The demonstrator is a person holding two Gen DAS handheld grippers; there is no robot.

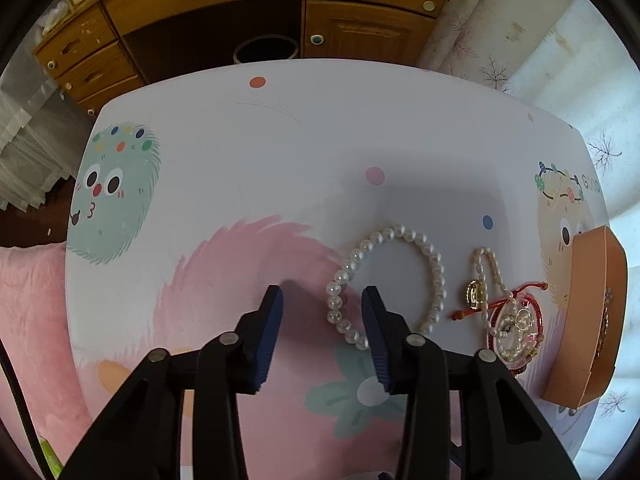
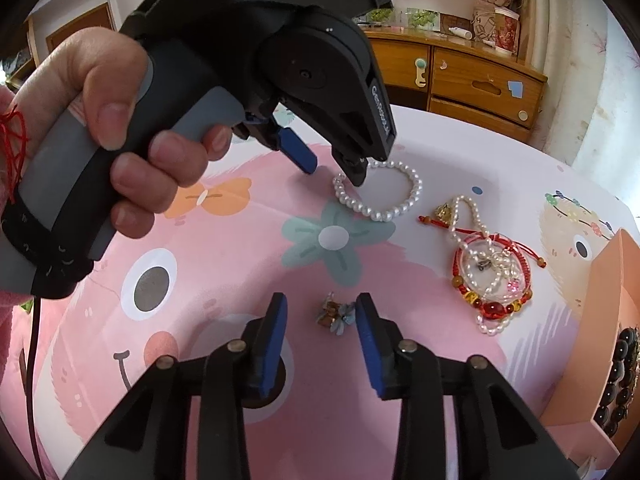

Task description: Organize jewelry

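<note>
A white pearl bracelet (image 1: 400, 240) lies on the patterned table; it also shows in the right wrist view (image 2: 396, 208). My left gripper (image 1: 322, 300) is open, its jaws straddling the bracelet's left arc; it also shows in the right wrist view (image 2: 334, 170), low over the bracelet. A pile of a red cord bracelet, a small pearl strand and a gold charm (image 1: 508, 316) lies to the right, also visible in the right wrist view (image 2: 492, 272). My right gripper (image 2: 322, 316) is open around a small blue-brown beaded piece (image 2: 336, 314). An orange jewelry box (image 1: 588, 316) stands at the right edge; it also shows in the right wrist view (image 2: 600, 340) with dark beads (image 2: 618, 372) inside.
The table (image 1: 240, 160) carries a cartoon print. A wooden cabinet with drawers (image 1: 240, 8) stands behind it. A pink cushion (image 1: 28, 320) lies at the left. A curtain (image 1: 540, 40) hangs at the back right.
</note>
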